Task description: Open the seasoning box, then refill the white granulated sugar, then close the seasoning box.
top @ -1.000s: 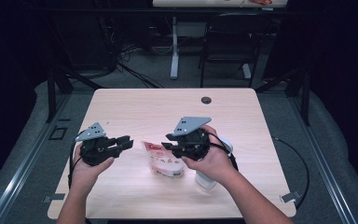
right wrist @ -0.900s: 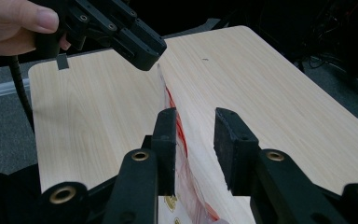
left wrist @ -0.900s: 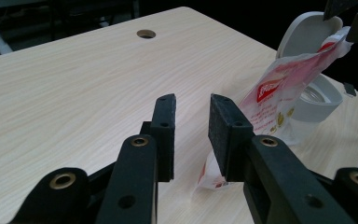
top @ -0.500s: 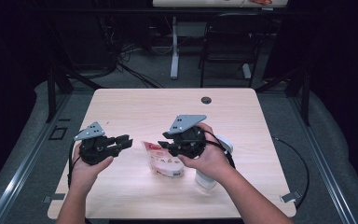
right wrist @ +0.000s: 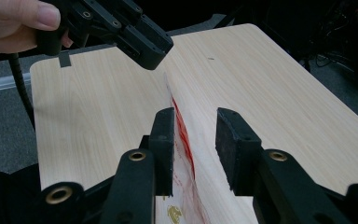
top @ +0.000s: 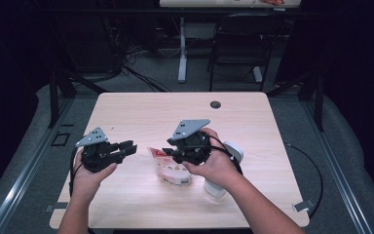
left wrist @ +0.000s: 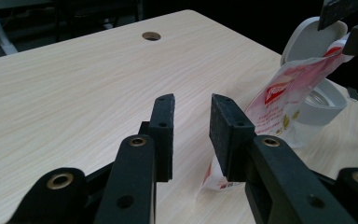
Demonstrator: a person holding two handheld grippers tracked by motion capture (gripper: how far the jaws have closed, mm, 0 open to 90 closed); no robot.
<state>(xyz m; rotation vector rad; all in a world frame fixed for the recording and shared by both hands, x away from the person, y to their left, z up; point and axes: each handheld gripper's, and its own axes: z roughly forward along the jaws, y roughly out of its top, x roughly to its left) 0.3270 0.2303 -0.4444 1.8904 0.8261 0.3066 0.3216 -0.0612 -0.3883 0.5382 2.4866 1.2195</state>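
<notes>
A red and white snack bag [top: 171,169] lies at the table's middle front. In the left gripper view the bag [left wrist: 279,100] rises at a slant toward a white round container [left wrist: 314,70]. My right gripper [top: 169,152] sits over the bag's upper end. It stands open, and the thin edge of the bag [right wrist: 182,135] runs between its jaws, close to the left one. My left gripper [top: 128,146] is held left of the bag, apart from it. This gripper [left wrist: 191,123] is open and holds nothing.
The white container [top: 233,152] stands behind the right hand, near the table's [top: 141,112] front right. A dark cable hole [top: 215,104] lies at the far middle. A chair [top: 233,48] and a desk leg stand beyond the table. The table's left and far parts are bare wood.
My right gripper has shifted slightly left and down onto the bag's upper end. The left gripper has barely moved.
</notes>
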